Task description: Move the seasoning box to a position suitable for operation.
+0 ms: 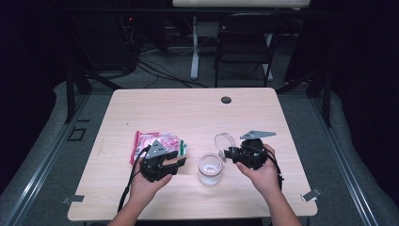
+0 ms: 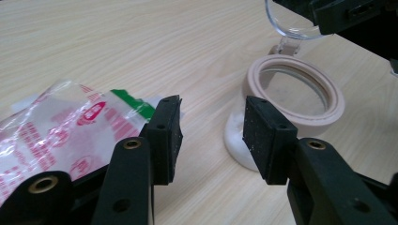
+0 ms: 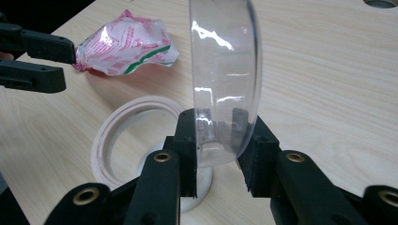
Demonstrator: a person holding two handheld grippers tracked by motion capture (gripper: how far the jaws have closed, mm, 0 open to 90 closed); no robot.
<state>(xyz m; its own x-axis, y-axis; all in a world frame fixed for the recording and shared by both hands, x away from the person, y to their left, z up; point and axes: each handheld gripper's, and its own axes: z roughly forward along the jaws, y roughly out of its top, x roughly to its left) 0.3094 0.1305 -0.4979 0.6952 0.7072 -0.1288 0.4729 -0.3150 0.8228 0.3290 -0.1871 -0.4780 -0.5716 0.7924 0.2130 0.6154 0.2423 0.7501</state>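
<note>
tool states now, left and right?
Left tool: open, empty, beside the snack bag.
Right tool: closed on the clear lid, above the jar.

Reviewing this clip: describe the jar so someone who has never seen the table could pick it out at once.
On the wooden table, look near the front edge, between the person's two hands. The jar stands there upright and open. Unlike the crinkly red-and-white bag to its left and the clear lid held on edge in the right gripper, it is a short round container with a pale rim.

The pale table (image 1: 188,108) at the middle of the frame looks like smooth wood with thin grain lines. The crinkly red and white bag (image 1: 157,142) at left is shiny plastic. The round see-through lid (image 3: 225,79) is glossy plastic. The black gripper pads (image 2: 267,136) look rough and dull.
</note>
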